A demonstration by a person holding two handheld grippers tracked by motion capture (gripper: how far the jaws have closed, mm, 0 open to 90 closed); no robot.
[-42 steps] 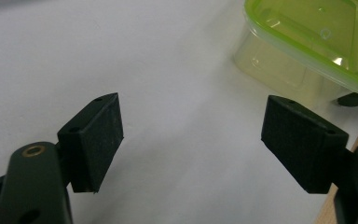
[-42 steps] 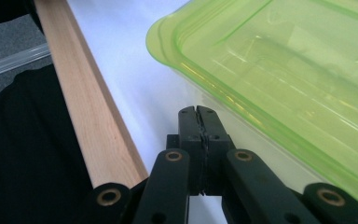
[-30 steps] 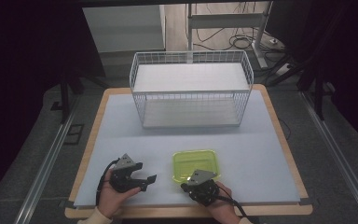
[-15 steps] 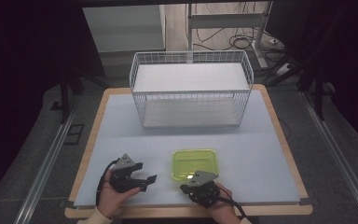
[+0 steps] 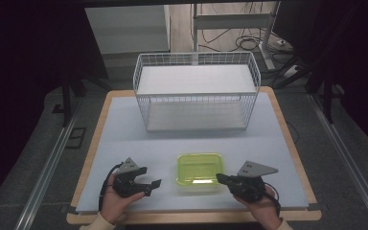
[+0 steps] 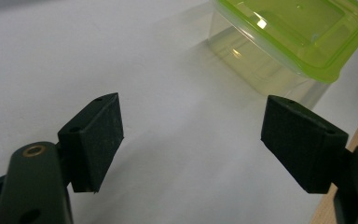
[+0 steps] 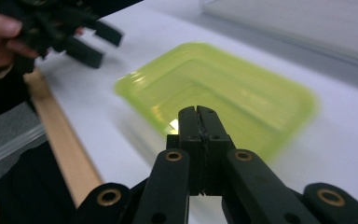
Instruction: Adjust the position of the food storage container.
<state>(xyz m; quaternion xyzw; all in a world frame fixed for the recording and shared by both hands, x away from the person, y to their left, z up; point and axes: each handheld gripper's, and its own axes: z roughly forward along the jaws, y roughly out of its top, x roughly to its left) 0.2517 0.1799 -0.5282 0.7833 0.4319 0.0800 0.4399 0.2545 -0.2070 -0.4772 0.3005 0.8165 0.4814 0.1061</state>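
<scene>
A clear box with a lime-green lid (image 5: 199, 168) sits on the pale table near its front edge, between the two hands. The box (image 6: 291, 39) lies ahead and to the right of my left gripper (image 6: 191, 137), whose black pads stand wide apart over bare table with nothing between them. In the high view the left gripper (image 5: 154, 184) rests left of the box and points toward it. My right gripper (image 5: 219, 178) is just right of the box, held above the table. Its jaws (image 7: 198, 112) are pressed together, empty, pointing at the green lid (image 7: 223, 88).
A white wire basket (image 5: 196, 91) stands at the back middle of the table. The table's wooden rim (image 5: 191, 218) runs along the front, close to both hands. The left hand and its gripper (image 7: 51, 28) show at the upper left of the right gripper view.
My right gripper has swung from over the box's front edge out to the right of the box and risen a little. The left gripper and the box have stayed put.
</scene>
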